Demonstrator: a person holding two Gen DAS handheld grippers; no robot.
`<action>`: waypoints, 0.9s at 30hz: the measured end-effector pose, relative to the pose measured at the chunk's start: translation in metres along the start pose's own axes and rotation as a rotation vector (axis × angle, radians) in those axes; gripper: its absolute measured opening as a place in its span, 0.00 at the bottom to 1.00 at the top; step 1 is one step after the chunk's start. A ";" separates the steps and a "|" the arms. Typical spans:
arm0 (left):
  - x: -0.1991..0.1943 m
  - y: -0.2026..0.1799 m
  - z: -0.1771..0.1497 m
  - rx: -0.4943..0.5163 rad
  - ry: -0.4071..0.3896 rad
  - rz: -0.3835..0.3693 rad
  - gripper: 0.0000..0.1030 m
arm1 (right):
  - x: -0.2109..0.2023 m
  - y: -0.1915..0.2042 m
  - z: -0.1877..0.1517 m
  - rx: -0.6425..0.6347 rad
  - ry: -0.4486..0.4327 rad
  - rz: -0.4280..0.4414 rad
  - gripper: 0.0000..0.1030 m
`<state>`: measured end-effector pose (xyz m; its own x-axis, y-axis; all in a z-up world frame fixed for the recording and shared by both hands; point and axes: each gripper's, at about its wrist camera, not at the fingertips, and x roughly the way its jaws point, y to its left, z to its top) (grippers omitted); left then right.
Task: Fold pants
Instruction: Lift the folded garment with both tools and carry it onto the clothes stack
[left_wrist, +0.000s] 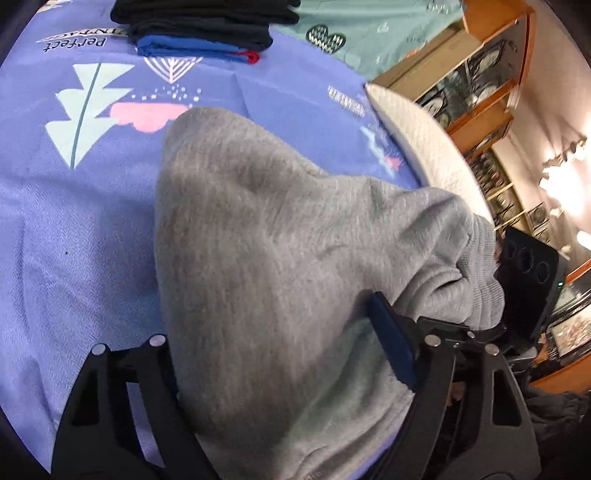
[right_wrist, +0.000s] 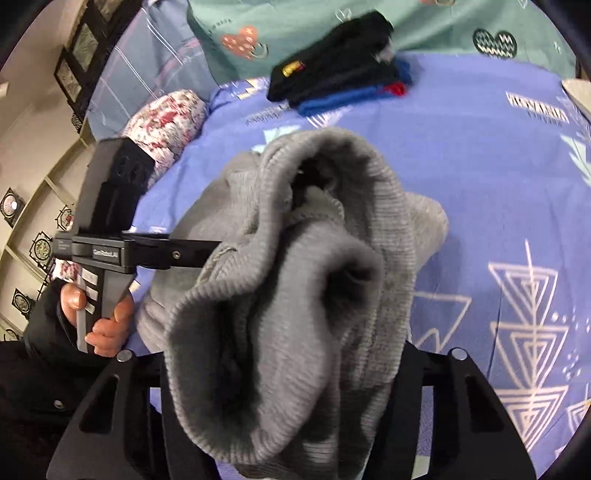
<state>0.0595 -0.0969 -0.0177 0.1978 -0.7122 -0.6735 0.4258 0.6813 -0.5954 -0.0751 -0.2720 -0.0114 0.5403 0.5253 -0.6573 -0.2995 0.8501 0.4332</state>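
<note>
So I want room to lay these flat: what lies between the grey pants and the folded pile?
Only bare blue bedsheet, in both views, between grey pants and folded pile.

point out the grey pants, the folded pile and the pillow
grey pants (left_wrist: 258, 236), left wrist view, broad leg fabric
folded pile (right_wrist: 332, 70), right wrist view, black top layer
pillow (right_wrist: 166, 118), right wrist view, floral side

One pair of grey pants (left_wrist: 266, 240) is seen, bunched on one blue sheet (left_wrist: 55, 229). One stack (right_wrist: 340, 62) of folded clothes is counted behind it. Two grippers are seen: the left (left_wrist: 280, 365) and the right (right_wrist: 280, 391). One hand (right_wrist: 107, 325) and one floral pillow (right_wrist: 170, 118) are visible.
</note>
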 end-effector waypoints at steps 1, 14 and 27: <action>-0.008 -0.003 0.005 -0.003 -0.022 -0.012 0.78 | -0.003 0.000 0.006 -0.003 -0.007 0.008 0.52; -0.109 -0.025 0.266 0.100 -0.391 0.069 0.79 | -0.007 0.008 0.309 -0.156 -0.258 -0.066 0.56; -0.052 0.170 0.364 -0.334 -0.460 0.014 0.92 | 0.090 -0.109 0.381 0.002 -0.437 -0.270 0.73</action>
<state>0.4429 -0.0058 0.0756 0.5973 -0.6523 -0.4666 0.1331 0.6544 -0.7444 0.3053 -0.3315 0.1175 0.8767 0.2222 -0.4267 -0.1028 0.9530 0.2850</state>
